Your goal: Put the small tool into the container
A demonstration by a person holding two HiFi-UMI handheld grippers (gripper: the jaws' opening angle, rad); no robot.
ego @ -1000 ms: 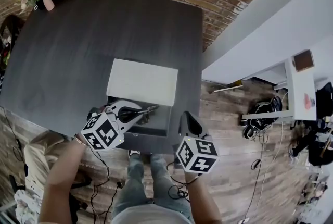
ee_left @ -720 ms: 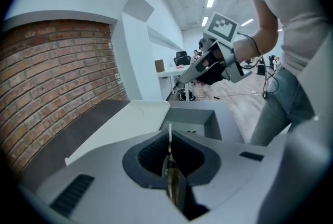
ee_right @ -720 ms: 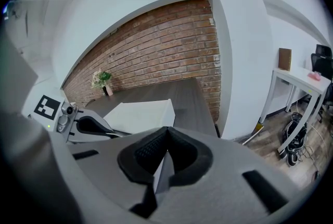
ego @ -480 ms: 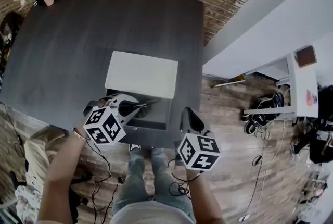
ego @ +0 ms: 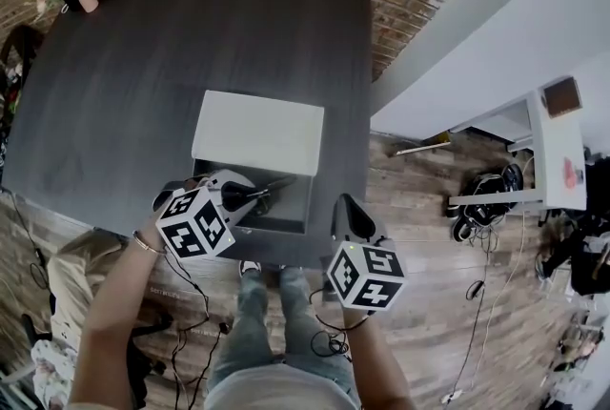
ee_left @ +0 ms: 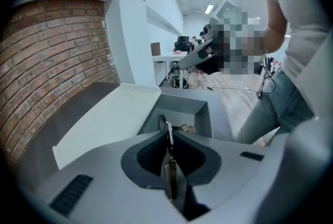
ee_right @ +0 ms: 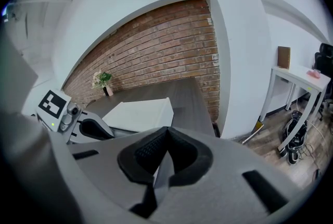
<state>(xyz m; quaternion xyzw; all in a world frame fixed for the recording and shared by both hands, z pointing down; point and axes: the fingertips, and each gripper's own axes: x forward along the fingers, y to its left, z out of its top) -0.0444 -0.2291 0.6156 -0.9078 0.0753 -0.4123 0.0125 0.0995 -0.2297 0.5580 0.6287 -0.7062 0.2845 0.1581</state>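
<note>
Left gripper (ee_left: 169, 140): jaws almost together, clamped on the small tool (ee_left: 170, 178).
Small tool: pinched between the pads, tip poking past them, over the open container (ego: 309, 205) just ahead.
Right gripper (ee_right: 165, 152): jaws closed, empty, beside the container.

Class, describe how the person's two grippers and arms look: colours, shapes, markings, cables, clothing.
Both the left gripper and the right gripper have pale grey moulded bodies, jaws lined with black ribbed pads, and a white cube printed with black square markers. Black cables trail below them. The forearms have no sleeves, and a thin bracelet circles the left wrist.
</note>
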